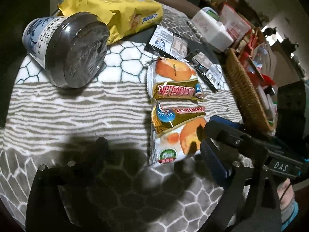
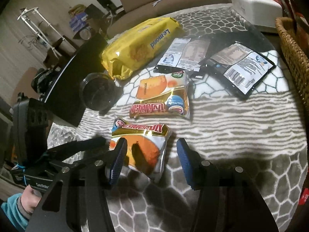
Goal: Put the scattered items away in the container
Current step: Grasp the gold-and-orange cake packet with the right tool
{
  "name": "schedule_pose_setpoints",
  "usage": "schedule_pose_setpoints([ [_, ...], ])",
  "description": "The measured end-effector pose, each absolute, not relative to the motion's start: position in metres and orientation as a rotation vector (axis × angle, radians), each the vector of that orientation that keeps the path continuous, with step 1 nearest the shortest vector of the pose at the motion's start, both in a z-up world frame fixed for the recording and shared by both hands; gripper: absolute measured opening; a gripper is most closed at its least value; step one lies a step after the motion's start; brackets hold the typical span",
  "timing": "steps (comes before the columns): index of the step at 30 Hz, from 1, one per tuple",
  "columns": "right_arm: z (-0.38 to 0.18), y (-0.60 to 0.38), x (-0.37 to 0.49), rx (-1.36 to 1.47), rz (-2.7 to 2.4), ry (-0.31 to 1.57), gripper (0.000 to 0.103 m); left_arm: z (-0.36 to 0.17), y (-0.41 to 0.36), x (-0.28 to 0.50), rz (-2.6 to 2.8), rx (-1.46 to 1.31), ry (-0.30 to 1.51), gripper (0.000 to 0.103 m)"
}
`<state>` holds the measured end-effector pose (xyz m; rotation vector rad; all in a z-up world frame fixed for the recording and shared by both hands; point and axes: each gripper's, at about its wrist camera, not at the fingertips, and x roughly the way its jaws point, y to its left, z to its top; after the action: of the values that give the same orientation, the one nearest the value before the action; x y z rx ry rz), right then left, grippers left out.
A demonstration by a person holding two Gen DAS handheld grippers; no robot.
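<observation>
The right gripper [image 2: 149,160] stands open, its blue pads either side of the near cake pack [image 2: 142,148] on the cloth [image 2: 231,116]. Whether the left gripper [image 1: 152,164] is open I cannot tell. Beyond lie a second pack [image 2: 162,96], jar [image 1: 69,50], yellow bag [image 2: 139,44], two sachets [image 2: 239,65]; the basket [image 1: 245,90] sits right.

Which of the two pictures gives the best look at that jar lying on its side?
The left wrist view: the jar lies close, showing its dark base and blue-and-white printed label. In the right wrist view the jar is smaller and dim, showing just a dark round end beside the yellow bag, label hidden.
</observation>
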<state>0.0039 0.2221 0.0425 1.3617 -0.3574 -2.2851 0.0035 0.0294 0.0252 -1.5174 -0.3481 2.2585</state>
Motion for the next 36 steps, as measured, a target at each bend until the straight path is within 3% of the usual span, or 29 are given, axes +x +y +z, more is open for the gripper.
schedule_pose_setpoints([
  [7,0.029,0.225,-0.002,1.415,-2.213,-0.434,0.053,0.024,0.031,0.001,2.277,-1.49,-0.32,0.093],
  [10,0.026,0.223,-0.004,1.41,-2.193,-0.45,0.052,0.024,0.029,0.001,2.277,-1.478,-0.326,0.085],
  [11,0.026,0.222,-0.005,1.406,-2.177,-0.459,0.05,0.024,0.029,0.001,2.271,-1.475,-0.331,0.078],
  [12,0.028,0.22,-0.004,1.397,-2.18,-0.447,0.046,0.025,0.028,0.001,2.257,-1.467,-0.344,0.061],
  [13,0.03,0.218,-0.003,1.389,-2.185,-0.43,0.043,0.024,0.028,0.0,2.222,-1.469,-0.368,0.055],
  [20,0.038,0.213,0.004,1.355,-2.201,-0.383,0.039,0.032,0.033,0.004,2.196,-1.451,-0.35,0.04],
  [26,0.044,0.207,0.012,1.372,-2.213,-0.339,0.035,0.037,0.034,0.011,2.205,-1.459,-0.31,0.04],
  [30,0.03,0.213,0.016,1.43,-2.189,-0.44,0.039,0.025,0.025,0.008,2.201,-1.509,-0.372,0.056],
  [34,0.031,0.217,0.018,1.423,-2.206,-0.439,0.039,0.02,0.025,0.009,2.16,-1.475,-0.401,0.053],
  [35,0.03,0.219,0.017,1.428,-2.203,-0.45,0.039,0.02,0.027,0.009,2.141,-1.472,-0.394,0.043],
  [36,0.029,0.219,0.016,1.428,-2.202,-0.456,0.038,0.021,0.03,0.009,2.133,-1.466,-0.39,0.041],
])
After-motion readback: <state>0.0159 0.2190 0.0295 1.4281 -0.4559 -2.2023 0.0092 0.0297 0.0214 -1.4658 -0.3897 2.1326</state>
